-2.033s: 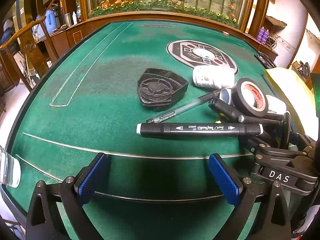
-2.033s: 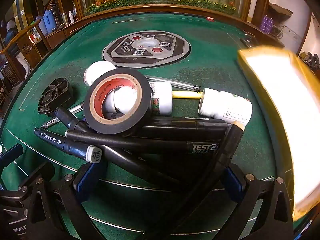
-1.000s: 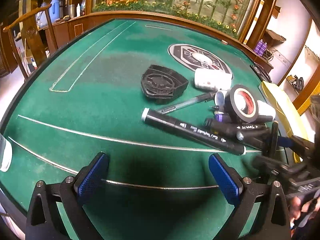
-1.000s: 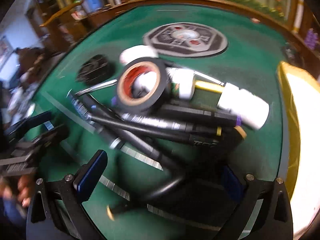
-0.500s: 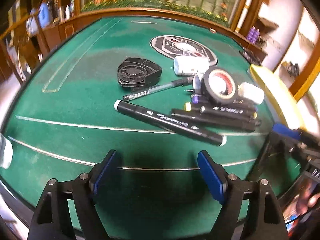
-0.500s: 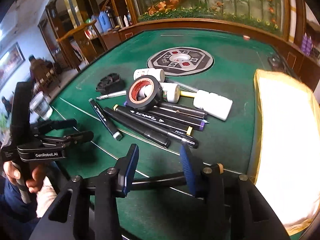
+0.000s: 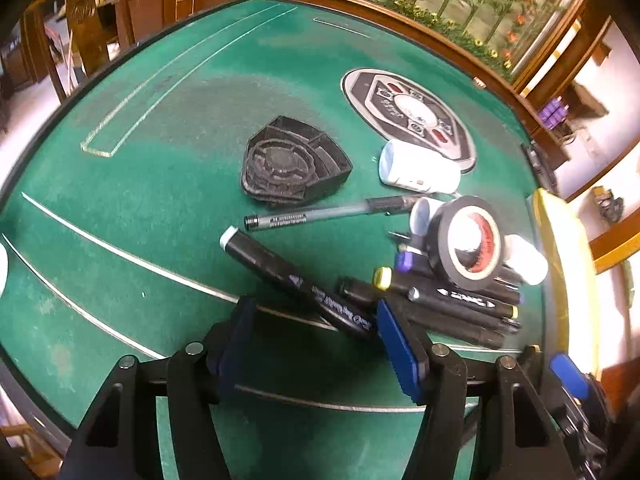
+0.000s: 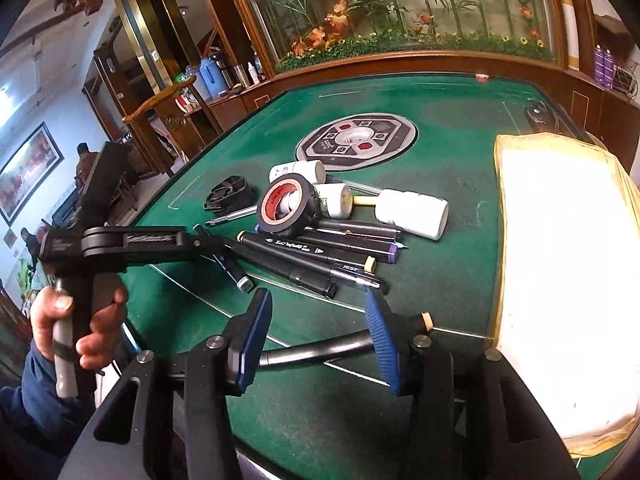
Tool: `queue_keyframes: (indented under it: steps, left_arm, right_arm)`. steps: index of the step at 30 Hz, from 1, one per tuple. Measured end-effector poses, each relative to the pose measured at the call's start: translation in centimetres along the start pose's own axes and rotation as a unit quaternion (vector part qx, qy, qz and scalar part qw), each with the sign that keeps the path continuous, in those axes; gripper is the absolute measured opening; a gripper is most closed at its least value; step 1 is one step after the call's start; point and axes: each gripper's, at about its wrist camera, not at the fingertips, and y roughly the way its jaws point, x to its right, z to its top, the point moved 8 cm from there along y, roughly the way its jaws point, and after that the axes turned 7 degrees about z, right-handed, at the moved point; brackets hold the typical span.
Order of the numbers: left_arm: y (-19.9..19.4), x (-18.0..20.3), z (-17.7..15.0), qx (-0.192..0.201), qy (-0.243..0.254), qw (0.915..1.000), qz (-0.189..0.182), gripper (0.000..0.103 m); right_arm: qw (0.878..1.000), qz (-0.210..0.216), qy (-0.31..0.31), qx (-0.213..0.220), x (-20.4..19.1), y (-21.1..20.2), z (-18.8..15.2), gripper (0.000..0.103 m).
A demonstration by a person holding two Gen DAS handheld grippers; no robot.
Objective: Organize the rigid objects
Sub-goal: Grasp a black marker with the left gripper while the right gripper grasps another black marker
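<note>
**Left gripper closes in on the stray marker**

Half a second ago my left gripper [image 7: 312, 344] hung back from the pile with its jaws wider; now it has dropped in over the near end of the white-capped black marker [image 7: 296, 284], and the blue pads have narrowed to a partial opening. That marker lies diagonally on the green felt table [image 7: 160, 200], apart from the other pens, its near tip just at the right pad [image 7: 396, 344] — I judge it not yet gripped.

My right gripper [image 8: 316, 340] has pulled back from the heap and is part open, with a black pen [image 8: 320, 350] lying crosswise between its pads; I cannot tell whether the pads actually bear on it.

The remaining markers [image 8: 320, 252] sit bundled under the black tape roll [image 8: 286, 204], beside the white bottles [image 8: 412, 212] and the black plastic tray [image 7: 288, 164].

Risks as I read them: the left jaws straddle only the marker's tip, so closing there could pivot it or flick it into the bundle — and disturbing that stack might send the tape roll rolling.
</note>
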Motion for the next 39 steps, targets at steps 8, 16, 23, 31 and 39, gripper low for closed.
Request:
queue_keyframes:
  steps: [8,16,23,31,39]
  left_arm:
    - [-0.1,-0.9,-0.2,0.007,0.044,0.9988,0.018,0.029]
    - [-0.8,-1.9,-1.7,0.032,0.096,0.9943,0.032,0.028]
    - [-0.9,-1.7,-2.0,0.056,0.110,0.9913,0.047,0.028]
    - [-1.0,-1.8,-2.1,0.060,0.104,0.9921,0.038,0.028]
    - [-1.1,-1.8,-2.2,0.065,0.108,0.9915,0.032,0.028]
  right_arm:
    - [1.000,0.018,-0.017,0.009,-0.2,-1.6,-0.8,0.055]
    - [0.998,0.013,-0.041,-0.038,-0.4,-1.5,-3.2,0.055]
    - [0.997,0.029,0.022,-0.071,-0.2,-0.4,-3.7,0.055]
    - [0.992,-0.021,0.042,-0.118,-0.3,3.5,-2.6,0.059]
    - [0.988,-0.086,-0.031,-0.124,0.1,5.7,-1.6,0.032]
